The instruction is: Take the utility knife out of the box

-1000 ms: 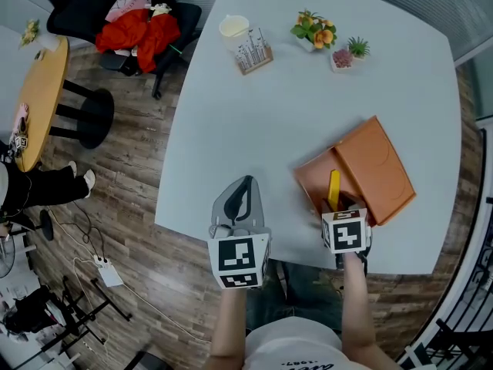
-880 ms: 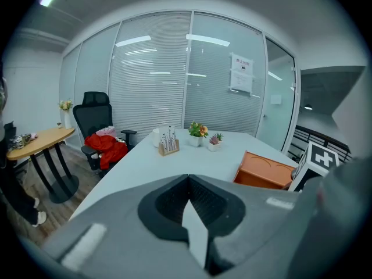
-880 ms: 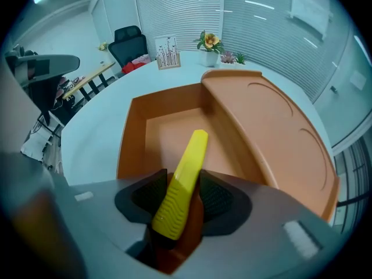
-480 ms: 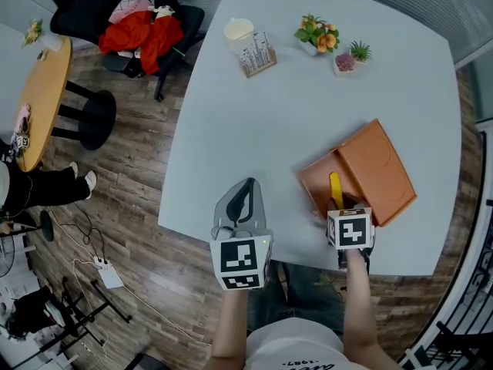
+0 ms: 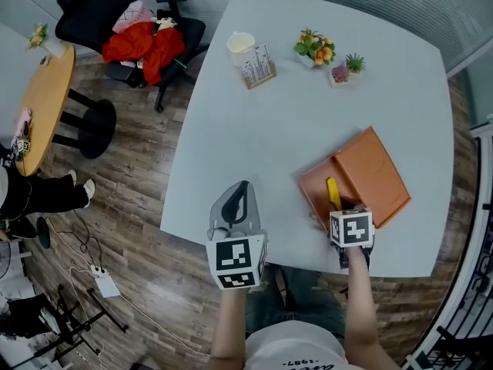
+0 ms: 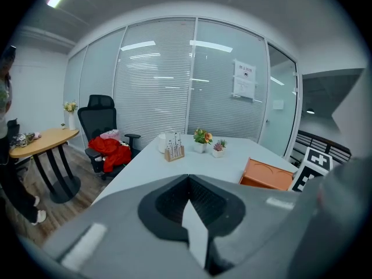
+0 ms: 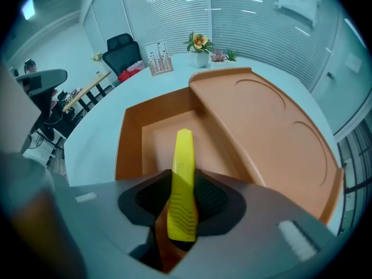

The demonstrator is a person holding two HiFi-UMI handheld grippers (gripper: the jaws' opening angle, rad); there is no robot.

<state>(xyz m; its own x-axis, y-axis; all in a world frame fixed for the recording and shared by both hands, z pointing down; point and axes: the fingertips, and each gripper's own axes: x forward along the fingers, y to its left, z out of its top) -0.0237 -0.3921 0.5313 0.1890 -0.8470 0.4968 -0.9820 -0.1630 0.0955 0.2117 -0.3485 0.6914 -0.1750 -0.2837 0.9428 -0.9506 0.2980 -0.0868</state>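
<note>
Right gripper (image 7: 182, 207) clamps slim yellow plastic utility knife (image 7: 184, 156) over open orange rectangular box (image 7: 152, 127); left gripper (image 6: 189, 182) closed, empty, at white desk's (image 5: 269, 129) near edge.

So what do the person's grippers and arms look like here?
The left claw and right claw are grey shells with black ribbed pads, tapering to a point. Each carries a white cube with black square markers. No cables show. Forearms are bare; the person wears a white printed top.
</note>
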